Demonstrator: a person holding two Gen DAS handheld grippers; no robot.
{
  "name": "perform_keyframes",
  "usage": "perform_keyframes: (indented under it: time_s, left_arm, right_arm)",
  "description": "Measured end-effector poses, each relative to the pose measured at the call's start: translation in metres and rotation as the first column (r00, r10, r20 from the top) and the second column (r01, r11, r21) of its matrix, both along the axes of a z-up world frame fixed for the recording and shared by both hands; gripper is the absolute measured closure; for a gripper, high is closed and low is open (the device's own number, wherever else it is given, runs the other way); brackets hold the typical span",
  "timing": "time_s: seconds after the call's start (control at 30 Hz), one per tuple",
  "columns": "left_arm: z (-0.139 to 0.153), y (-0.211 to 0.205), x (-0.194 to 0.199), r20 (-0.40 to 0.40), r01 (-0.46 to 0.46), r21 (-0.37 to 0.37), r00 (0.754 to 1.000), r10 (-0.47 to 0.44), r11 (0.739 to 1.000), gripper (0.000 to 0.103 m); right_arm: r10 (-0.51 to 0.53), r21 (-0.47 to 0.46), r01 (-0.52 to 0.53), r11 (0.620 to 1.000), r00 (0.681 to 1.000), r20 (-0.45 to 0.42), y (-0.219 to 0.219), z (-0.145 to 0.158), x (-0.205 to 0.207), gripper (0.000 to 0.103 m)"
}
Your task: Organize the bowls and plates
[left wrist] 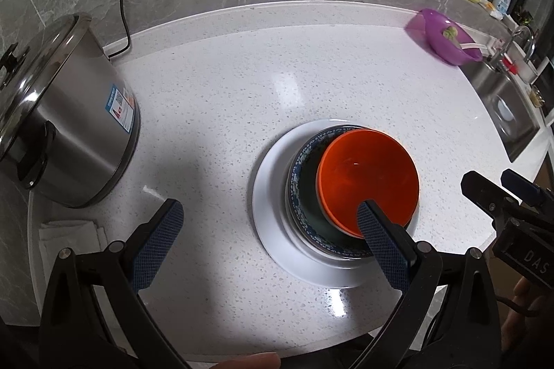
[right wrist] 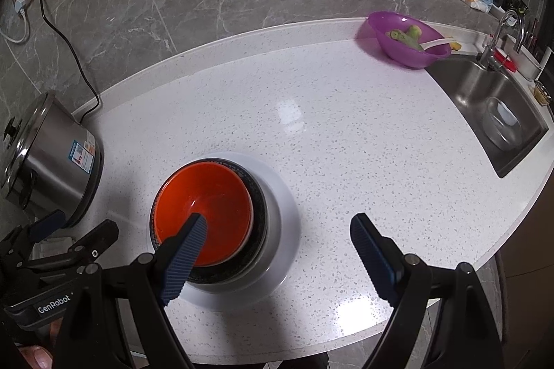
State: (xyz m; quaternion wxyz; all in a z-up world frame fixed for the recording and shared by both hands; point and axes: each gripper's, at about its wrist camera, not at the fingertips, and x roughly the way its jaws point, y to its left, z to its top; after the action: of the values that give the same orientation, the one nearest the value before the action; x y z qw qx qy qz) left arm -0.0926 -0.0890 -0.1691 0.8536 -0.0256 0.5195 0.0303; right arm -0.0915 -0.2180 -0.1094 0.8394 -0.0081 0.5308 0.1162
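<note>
An orange bowl (left wrist: 367, 175) sits nested in a dark bowl with a blue patterned rim (left wrist: 304, 182), which stands on a white plate (left wrist: 270, 213) on the white speckled counter. The stack also shows in the right wrist view: orange bowl (right wrist: 214, 202), dark bowl (right wrist: 258, 216), white plate (right wrist: 284, 213). My left gripper (left wrist: 273, 213) is open and empty, above the stack's left side, its right finger over the orange bowl. My right gripper (right wrist: 278, 227) is open and empty, its left finger over the orange bowl. The right gripper also shows at the right edge of the left wrist view (left wrist: 498, 189).
A steel lidded pot (left wrist: 65, 119) with a black cord stands at the left. A purple bowl (right wrist: 405, 38) with vegetable pieces and a spoon sits at the back right, next to a steel sink (right wrist: 491, 112). Bottles line the back wall. A folded white cloth (left wrist: 72, 234) lies near the pot.
</note>
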Motion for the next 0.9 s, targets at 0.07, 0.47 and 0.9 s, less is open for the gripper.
perform_keyframes:
  time_s: [0.07,0.47,0.9]
  left_arm:
    - [0.0002,0.0002,-0.0002,0.0,-0.001,-0.001,1.0,0.001,1.0,0.002]
    - [-0.0001,-0.0005,-0.0016,-0.005,-0.016,0.0,1.0,0.016,1.0,0.002]
    - [-0.0002,0.0011,-0.0023,-0.006,-0.029,0.004,1.0,0.029,1.0,0.002]
  right_arm:
    - [0.003,-0.001,-0.003,1.0,1.0,-0.001,0.0014,-0.0003,0.0008,0.016]
    - [0.011,-0.005,-0.011,1.0,1.0,-0.006,0.0052,-0.0023,0.0044,0.016]
    - [0.018,-0.012,-0.018,1.0,1.0,-0.013,0.0066,-0.0045,0.0048,0.016]
